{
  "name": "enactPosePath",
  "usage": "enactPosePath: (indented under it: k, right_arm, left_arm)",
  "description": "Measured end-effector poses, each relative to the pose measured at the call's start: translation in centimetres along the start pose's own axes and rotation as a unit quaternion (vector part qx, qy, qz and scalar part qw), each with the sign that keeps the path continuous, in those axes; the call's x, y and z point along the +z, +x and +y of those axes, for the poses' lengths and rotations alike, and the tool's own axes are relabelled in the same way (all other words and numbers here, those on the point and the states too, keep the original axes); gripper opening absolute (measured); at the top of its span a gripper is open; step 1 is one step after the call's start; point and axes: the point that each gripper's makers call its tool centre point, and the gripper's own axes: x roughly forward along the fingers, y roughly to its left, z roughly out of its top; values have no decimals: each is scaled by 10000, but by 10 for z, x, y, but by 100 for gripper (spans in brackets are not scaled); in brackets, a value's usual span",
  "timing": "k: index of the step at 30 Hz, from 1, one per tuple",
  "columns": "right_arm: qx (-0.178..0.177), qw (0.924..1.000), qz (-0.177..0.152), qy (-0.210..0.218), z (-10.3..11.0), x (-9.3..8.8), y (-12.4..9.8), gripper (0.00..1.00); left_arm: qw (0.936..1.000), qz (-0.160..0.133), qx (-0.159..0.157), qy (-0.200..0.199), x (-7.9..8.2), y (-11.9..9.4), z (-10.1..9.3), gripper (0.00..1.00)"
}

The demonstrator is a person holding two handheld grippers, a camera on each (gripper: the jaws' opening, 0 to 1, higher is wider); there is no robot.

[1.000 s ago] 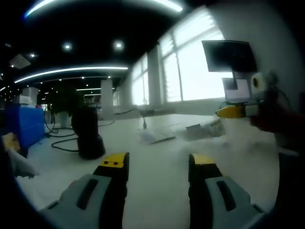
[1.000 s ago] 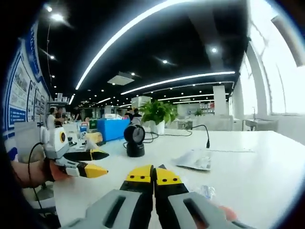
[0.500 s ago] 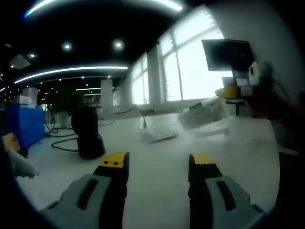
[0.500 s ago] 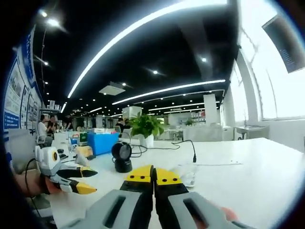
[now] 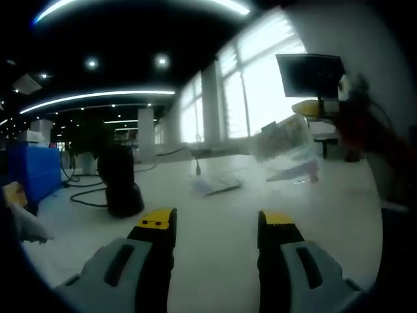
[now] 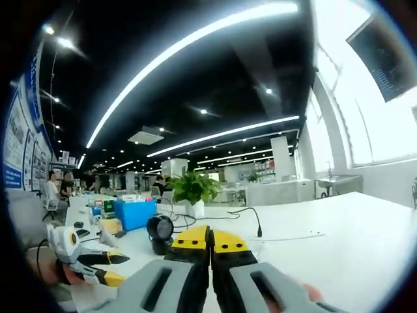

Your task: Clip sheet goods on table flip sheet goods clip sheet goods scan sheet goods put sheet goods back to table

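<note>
A clear plastic packet of sheet goods (image 5: 284, 149) hangs in the air above the white table (image 5: 215, 261), at the right of the left gripper view. My right gripper (image 5: 314, 108) comes in from the right there and is shut on the packet's top edge. In the right gripper view its yellow-tipped jaws (image 6: 210, 238) are pressed together. My left gripper (image 5: 215, 225) stands open low over the table with nothing between its jaws; it also appears at the lower left of the right gripper view (image 6: 98, 266). A black scanner (image 5: 121, 181) (image 6: 158, 233) stands upright on the table.
Another flat packet (image 5: 212, 186) lies on the table beyond the left gripper. A dark monitor (image 5: 310, 75) is mounted at the right. Cables (image 6: 251, 212), a potted plant (image 6: 192, 189) and a blue box (image 6: 133, 212) sit at the far side.
My right gripper has lifted the packet off the table and raised it, and the right gripper view has tilted upward. The left gripper has stayed still and open.
</note>
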Motion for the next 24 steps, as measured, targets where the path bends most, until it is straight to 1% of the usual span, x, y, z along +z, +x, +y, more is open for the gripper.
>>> enactPosePath:
  k: [2, 10, 12, 13, 14, 16, 18, 19, 24]
  right_arm:
    - [-2, 9999, -99, 135, 1, 6, -1, 0]
    - [15, 9994, -241, 241, 4, 20, 0, 0]
    - [-40, 9982, -314, 504, 4, 22, -2, 0]
    - [-72, 9967, -311, 745, 3, 19, -5, 0]
    - [-130, 9961, -289, 824, 1, 16, -8, 0]
    - [-283, 9954, -321, 853, -4, 9, -14, 0]
    - [-418, 9948, -398, 838, -10, 8, -20, 0]
    - [-546, 9939, -427, 862, -15, 6, -25, 0]
    - [-871, 9899, -551, 973, -38, 1, -35, 0]
  left_arm:
    - [10000, 4, -8, 0, 0, 0, 0, 42]
    - [10000, 3, -6, -1, 0, 0, 0, 42]
    - [10000, 7, -3, 0, 0, 0, 0, 42]
    - [10000, 9, -5, 0, 0, 0, 0, 42]
    - [10000, 13, -5, 2, 0, 0, -1, 42]
    - [10000, 16, -9, 3, 0, 0, -1, 42]
    - [10000, 18, -12, 3, 0, 0, -1, 42]
    - [10000, 18, -16, 1, 0, 0, -1, 42]
    - [10000, 30, -24, 7, -1, 0, -2, 42]
